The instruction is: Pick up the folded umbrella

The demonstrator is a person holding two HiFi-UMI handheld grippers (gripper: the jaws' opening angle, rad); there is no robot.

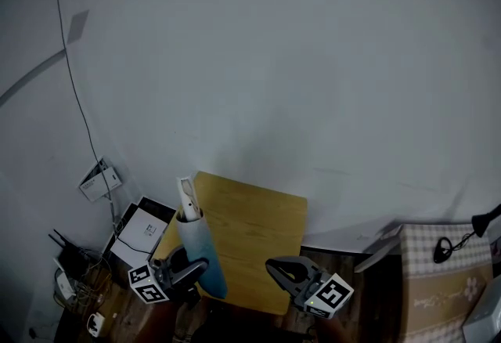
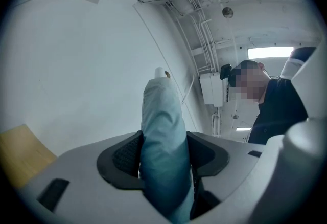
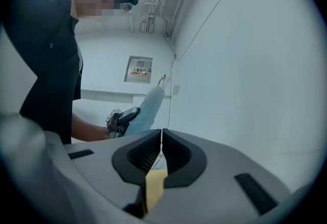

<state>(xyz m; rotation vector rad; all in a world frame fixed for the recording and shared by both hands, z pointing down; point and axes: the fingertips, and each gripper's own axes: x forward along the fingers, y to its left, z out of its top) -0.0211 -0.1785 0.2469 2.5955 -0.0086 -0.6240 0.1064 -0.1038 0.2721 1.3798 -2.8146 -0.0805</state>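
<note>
The folded umbrella [image 1: 201, 249] is a teal fabric roll with a white handle tip at its upper end. My left gripper [image 1: 194, 265] is shut on it, holding it tilted up above the left edge of the wooden table [image 1: 262, 228]. In the left gripper view the umbrella [image 2: 163, 131] fills the gap of the left gripper [image 2: 163, 155], and both pads press on it. My right gripper [image 1: 272, 265] hovers over the table's near part, shut and empty. In the right gripper view the right gripper [image 3: 161, 142] has its jaws together, and beyond it the umbrella [image 3: 145, 108] shows in the left gripper [image 3: 120, 119].
A white wall rises behind the table, with a thin cable [image 1: 78, 99] running down it. White boxes [image 1: 143, 229] and tangled cables [image 1: 78, 271] lie on the floor at left. A checked fabric box [image 1: 442, 279] stands at right. The person's dark sleeve [image 2: 281, 110] shows in both gripper views.
</note>
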